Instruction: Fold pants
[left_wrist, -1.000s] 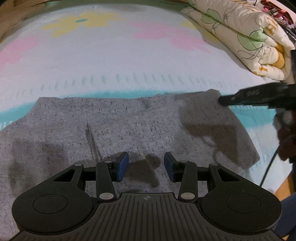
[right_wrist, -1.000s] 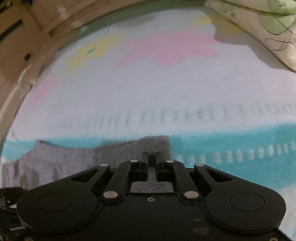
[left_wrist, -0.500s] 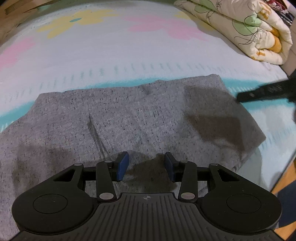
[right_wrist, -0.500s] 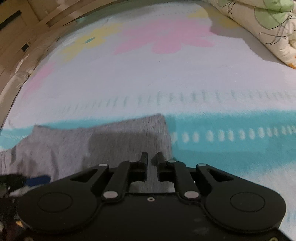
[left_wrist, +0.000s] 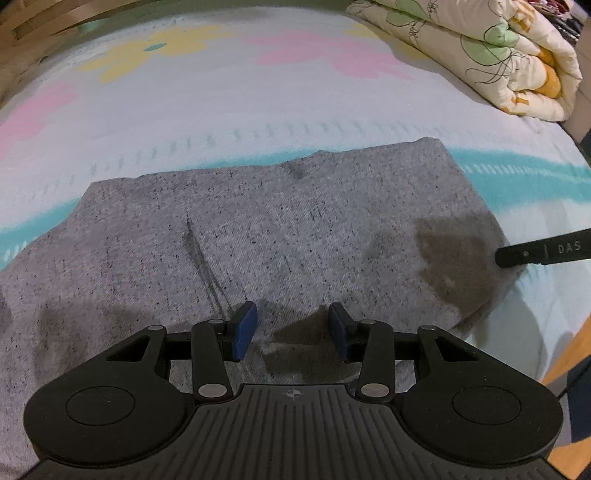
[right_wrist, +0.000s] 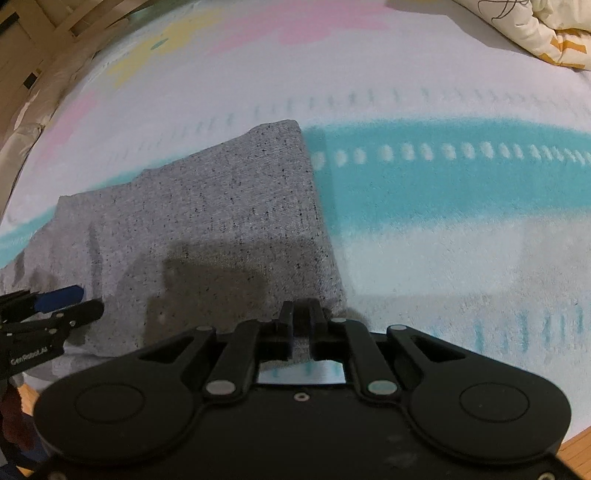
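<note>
Grey speckled pants (left_wrist: 295, 236) lie flat across the bed, their right edge (right_wrist: 314, 206) straight. My left gripper (left_wrist: 291, 328) hovers over the near middle of the cloth. It is open, and the blue pads (left_wrist: 244, 328) have nothing between them. My right gripper (right_wrist: 302, 317) is at the near right corner of the pants. Its jaws are closing to a thin slit with grey cloth in it. In the left wrist view its dark finger (left_wrist: 543, 251) reaches in over the right edge. The left gripper's blue pad (right_wrist: 59, 297) shows at the left of the right wrist view.
The bed sheet (left_wrist: 258, 110) is white with pink and yellow flowers and a teal band (right_wrist: 443, 177). A rolled floral quilt (left_wrist: 498, 55) lies at the far right. A wooden bed frame (right_wrist: 48, 55) runs along the far left. Wooden floor (left_wrist: 569, 354) shows past the near right edge.
My right gripper slid along the pants' right edge from the far corner to the near corner, its jaws parting slightly and closing again. The left gripper stayed over the cloth.
</note>
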